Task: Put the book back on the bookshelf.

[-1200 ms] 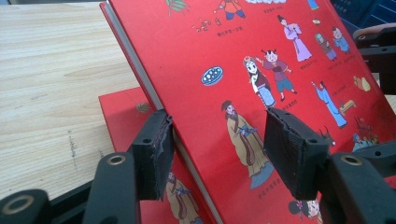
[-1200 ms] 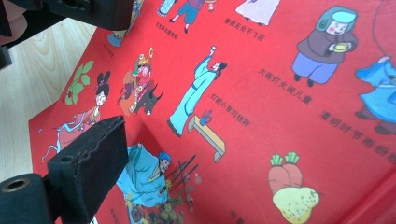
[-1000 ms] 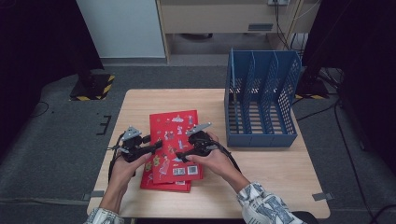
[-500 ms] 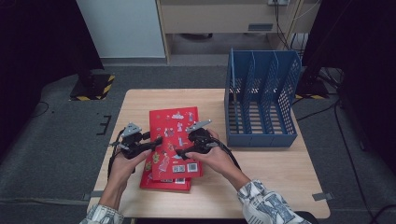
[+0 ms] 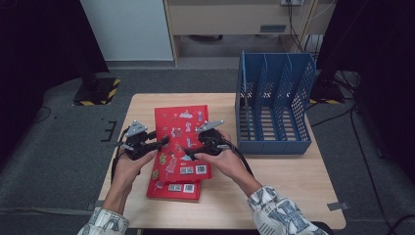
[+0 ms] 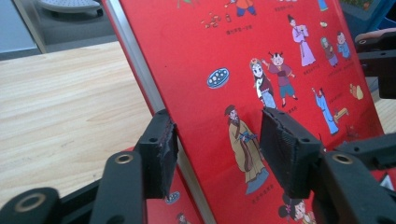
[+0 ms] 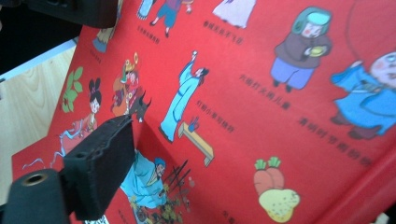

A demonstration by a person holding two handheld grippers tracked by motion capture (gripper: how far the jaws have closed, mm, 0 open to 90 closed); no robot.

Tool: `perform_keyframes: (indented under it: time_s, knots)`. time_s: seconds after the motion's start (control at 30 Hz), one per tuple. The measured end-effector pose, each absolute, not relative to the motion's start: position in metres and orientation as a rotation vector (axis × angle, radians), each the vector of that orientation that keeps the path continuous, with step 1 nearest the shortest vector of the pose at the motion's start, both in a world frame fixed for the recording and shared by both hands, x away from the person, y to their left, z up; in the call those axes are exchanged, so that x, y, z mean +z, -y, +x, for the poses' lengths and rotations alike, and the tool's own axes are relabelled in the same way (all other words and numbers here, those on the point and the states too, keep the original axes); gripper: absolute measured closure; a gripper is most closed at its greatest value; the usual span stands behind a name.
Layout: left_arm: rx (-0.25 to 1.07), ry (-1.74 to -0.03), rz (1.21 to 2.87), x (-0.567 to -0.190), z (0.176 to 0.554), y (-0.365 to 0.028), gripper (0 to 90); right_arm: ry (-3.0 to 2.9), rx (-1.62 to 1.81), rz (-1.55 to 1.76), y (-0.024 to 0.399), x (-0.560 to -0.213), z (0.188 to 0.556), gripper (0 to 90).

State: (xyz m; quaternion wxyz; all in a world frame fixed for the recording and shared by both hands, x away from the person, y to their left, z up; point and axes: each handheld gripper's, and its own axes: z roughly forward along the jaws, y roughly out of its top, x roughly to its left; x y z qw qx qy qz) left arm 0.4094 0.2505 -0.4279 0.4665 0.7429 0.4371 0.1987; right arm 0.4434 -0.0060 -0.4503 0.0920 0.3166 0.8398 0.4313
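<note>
Two red picture books lie stacked on the table. The top red book is tilted up off the lower red book, which peeks out at the front. My left gripper straddles the top book's left edge. In the left gripper view one pad sits under the spine edge and the other hangs over the cover, a gap still showing. Its jaws have just been closing. My right gripper reaches over the book's right part. One pad hovers above the cover; the other jaw is hidden. Those jaws have also just been closing.
A blue slotted file rack stands upright at the table's back right, close to the right hand. Bare wood lies left of the books and along the front right. Cables trail from both grippers toward the person.
The left hand has risen, tipping the top book's left edge off the lower one. The right hand has stayed in place.
</note>
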Motion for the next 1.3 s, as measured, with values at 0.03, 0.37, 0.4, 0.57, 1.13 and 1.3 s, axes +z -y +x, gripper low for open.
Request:
perform_keyframes:
  time_s: [0.03,0.37,0.4,0.57,1.13,1.3]
  knots:
    - [0.49,-1.07,1.825,-0.427,0.41,-0.25,48.3,-2.49,1.281,0.944,0.007,-0.449,0.444,14.5]
    - [0.522,-1.063,1.816,-0.411,0.42,-0.249,49.2,-2.431,1.295,0.953,0.008,-0.439,0.45,20.0]
    - [0.524,-1.062,1.811,-0.409,0.42,-0.249,49.2,-2.424,1.298,0.955,0.008,-0.436,0.452,20.6]
    - [0.54,-1.042,1.807,-0.4,0.426,-0.25,49.3,-2.395,1.306,0.959,0.007,-0.43,0.459,22.7]
    - [0.582,-1.033,1.804,-0.39,0.431,-0.255,49.4,-2.332,1.307,0.929,-0.001,-0.421,0.472,23.9]
    - [0.582,-1.013,1.825,-0.391,0.417,-0.255,49.4,-2.331,1.301,0.9,0.002,-0.419,0.463,27.2]
